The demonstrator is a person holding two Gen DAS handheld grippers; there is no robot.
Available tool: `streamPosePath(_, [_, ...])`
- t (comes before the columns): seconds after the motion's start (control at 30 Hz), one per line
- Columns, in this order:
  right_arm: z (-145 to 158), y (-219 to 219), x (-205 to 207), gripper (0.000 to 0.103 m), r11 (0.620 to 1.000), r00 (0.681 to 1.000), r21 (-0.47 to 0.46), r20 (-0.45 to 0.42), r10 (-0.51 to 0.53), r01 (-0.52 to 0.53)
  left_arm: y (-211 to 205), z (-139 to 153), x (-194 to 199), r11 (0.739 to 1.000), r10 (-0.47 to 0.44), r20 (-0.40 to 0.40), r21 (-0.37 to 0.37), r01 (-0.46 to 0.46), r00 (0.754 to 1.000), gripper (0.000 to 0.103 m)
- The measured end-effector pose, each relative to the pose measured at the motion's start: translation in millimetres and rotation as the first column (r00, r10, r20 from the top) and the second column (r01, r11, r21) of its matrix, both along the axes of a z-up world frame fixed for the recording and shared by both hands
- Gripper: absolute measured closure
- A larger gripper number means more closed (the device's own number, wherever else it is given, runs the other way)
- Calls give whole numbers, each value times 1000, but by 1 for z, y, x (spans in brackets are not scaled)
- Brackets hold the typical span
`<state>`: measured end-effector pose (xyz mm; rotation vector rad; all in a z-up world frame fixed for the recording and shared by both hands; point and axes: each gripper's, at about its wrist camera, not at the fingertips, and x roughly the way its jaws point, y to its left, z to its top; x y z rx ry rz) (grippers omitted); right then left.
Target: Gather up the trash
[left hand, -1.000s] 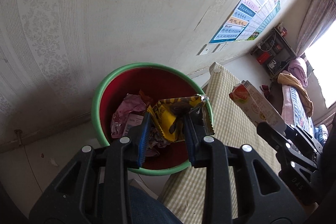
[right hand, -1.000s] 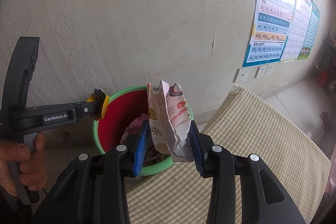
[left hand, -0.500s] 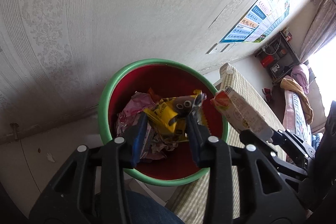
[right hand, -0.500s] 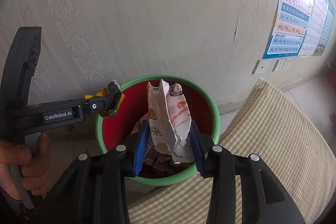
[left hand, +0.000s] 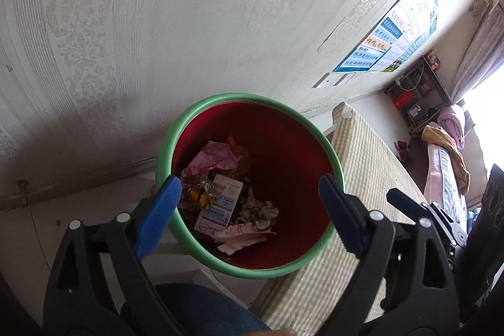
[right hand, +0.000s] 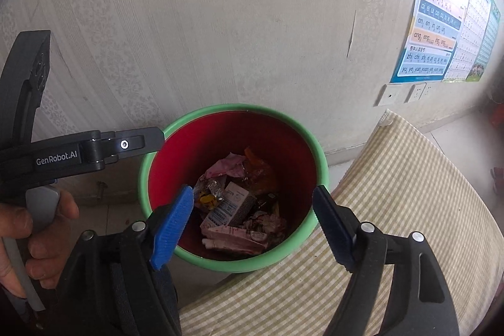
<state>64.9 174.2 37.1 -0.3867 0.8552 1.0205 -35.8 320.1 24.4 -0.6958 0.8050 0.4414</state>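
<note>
A red bin with a green rim (left hand: 163,153) stands on the floor against the wall. My left gripper (left hand: 249,183) hovers over its mouth, jaws opening wide, nothing between them. The yellow wrapper (left hand: 201,197) lies among the trash inside, and a pink-and-white carton (left hand: 242,238) lies at the near side. In the right wrist view my right gripper (right hand: 253,193) is also above the bin rim (right hand: 318,153), jaws opening and empty. The carton (right hand: 233,240) and yellow wrapper (right hand: 206,199) lie below it. One of the left gripper's fingers (right hand: 138,144) reaches over the rim from the left.
A table with a yellow checked cloth (right hand: 393,194) touches the bin's right side. Patterned wallpaper rises behind, with a poster (right hand: 434,30) and sockets (right hand: 390,95). A hand (right hand: 41,235) holds the left tool. A jeans-clad knee (left hand: 195,310) is below.
Both grippers went from shut on trash to wide open. The yellow wrapper and the pink-and-white carton dropped into the bin. Both grippers sank slightly toward it.
</note>
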Motion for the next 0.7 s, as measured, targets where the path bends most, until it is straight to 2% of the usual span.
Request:
streamPosePath(0.2, [7, -31, 0, 20, 998, 998, 0, 10, -56, 56, -22, 10, 3, 1000, -29, 15, 12, 29, 999, 6])
streamPosePath(0.43, [9, -102, 3, 19, 984, 984, 3, 15, -178, 178, -83, 14, 15, 991, -135, 19, 20, 134, 991, 6])
streamPosePath(0.7, [12, -203, 4, 19, 929, 929, 32, 32, -369, 368, -171, 25, 36, 953, -294, 33, 87, 291, 955, 6])
